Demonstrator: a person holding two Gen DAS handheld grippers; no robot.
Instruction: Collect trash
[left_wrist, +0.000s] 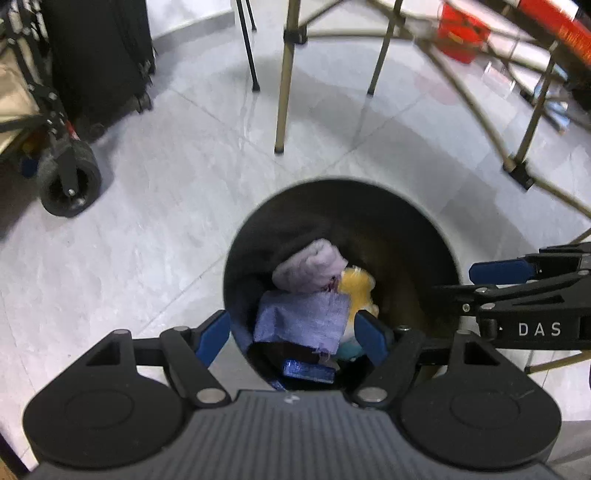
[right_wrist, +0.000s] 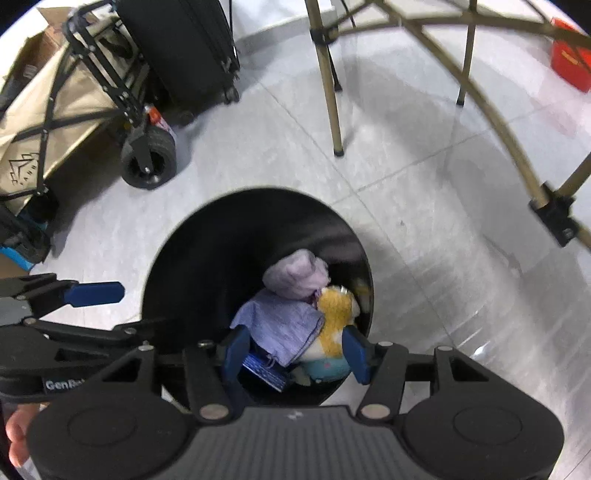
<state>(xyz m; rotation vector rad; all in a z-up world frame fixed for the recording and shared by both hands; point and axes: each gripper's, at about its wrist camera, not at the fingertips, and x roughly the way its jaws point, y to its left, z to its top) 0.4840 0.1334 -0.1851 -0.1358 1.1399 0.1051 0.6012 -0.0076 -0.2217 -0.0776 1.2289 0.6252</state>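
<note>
Presently, left wrist view: the left claw (left_wrist: 295, 334) stands open above the black trash bin (left_wrist: 417, 236), pads gripping nothing. Inside the bin lie a purple cloth (left_wrist: 303, 317), a pale crumpled wad (left_wrist: 310, 269) and a yellow plush toy (left_wrist: 356, 286).

Right wrist view: the right claw (right_wrist: 295, 350) stands open and empty over the same bin (right_wrist: 207, 251); the trash lies below.

red box (left_wrist: 461, 31) blurred, wagon (right_wrist: 48, 110) cut off
</note>
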